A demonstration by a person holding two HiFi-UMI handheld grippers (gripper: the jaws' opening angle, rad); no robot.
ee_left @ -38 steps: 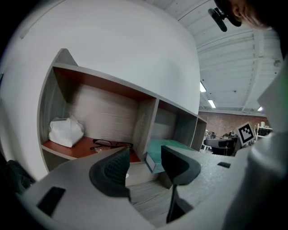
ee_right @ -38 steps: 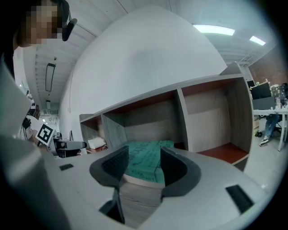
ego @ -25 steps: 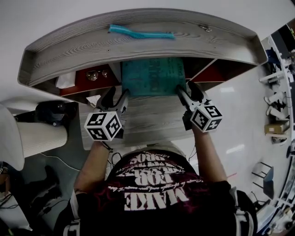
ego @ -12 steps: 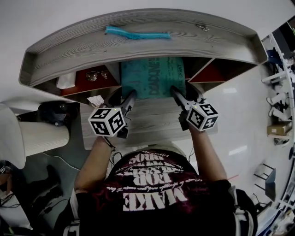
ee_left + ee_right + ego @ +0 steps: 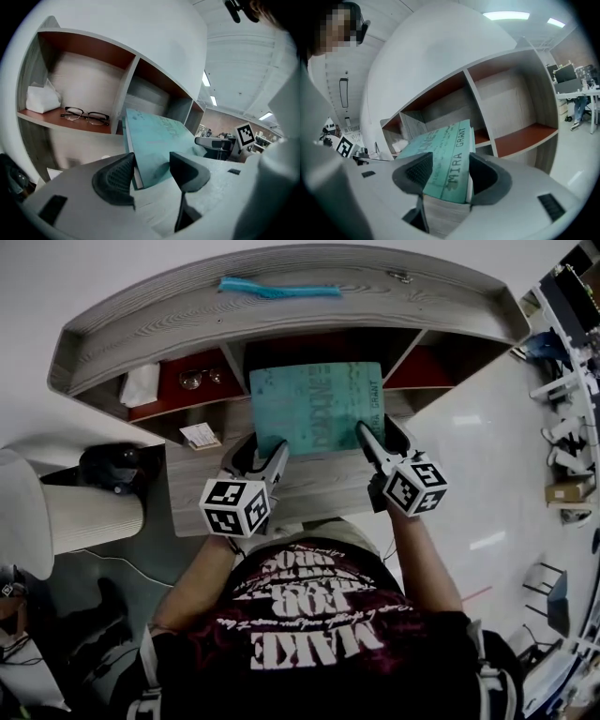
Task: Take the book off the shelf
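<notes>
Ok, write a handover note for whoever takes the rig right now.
Left gripper: shut on the book's near left corner.
Right gripper: jaws closing on its near right corner, book between them.
Book: mostly out over the desk, far end at the shelf's middle opening.
Done: gripped, drawn partway.
To do: pull it clear of the shelf.
</notes>
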